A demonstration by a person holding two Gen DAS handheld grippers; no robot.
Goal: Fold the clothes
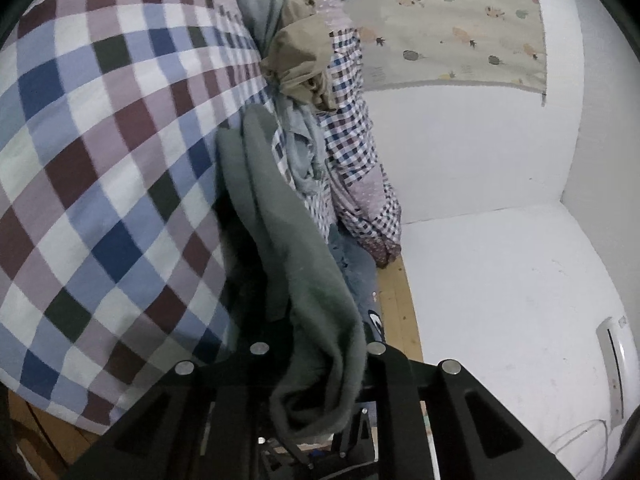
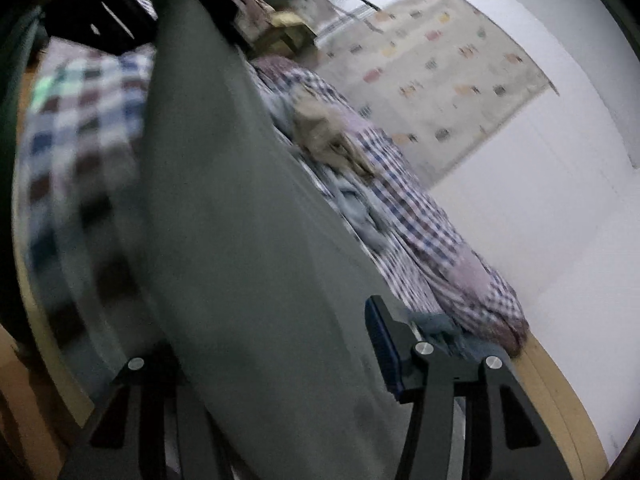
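Hanging from the left gripper [image 1: 316,376], whose jaws pinch it, a grey-green garment [image 1: 276,216] trails toward 12 o'clock over the checked bedspread [image 1: 100,160]. Right gripper [image 2: 260,360]: fingers wide apart, garment draped between them; grip cannot be told. A clothes pile [image 1: 316,120] lies at 1 o'clock.

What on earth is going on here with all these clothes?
A person holding a gripper in each hand is handling a grey-green garment over a bed with a checked cover. The left gripper has the cloth bunched between its fingers. The cloth also drapes across the right gripper, whose grip is unclear. A heap of other clothes lies along the wall.
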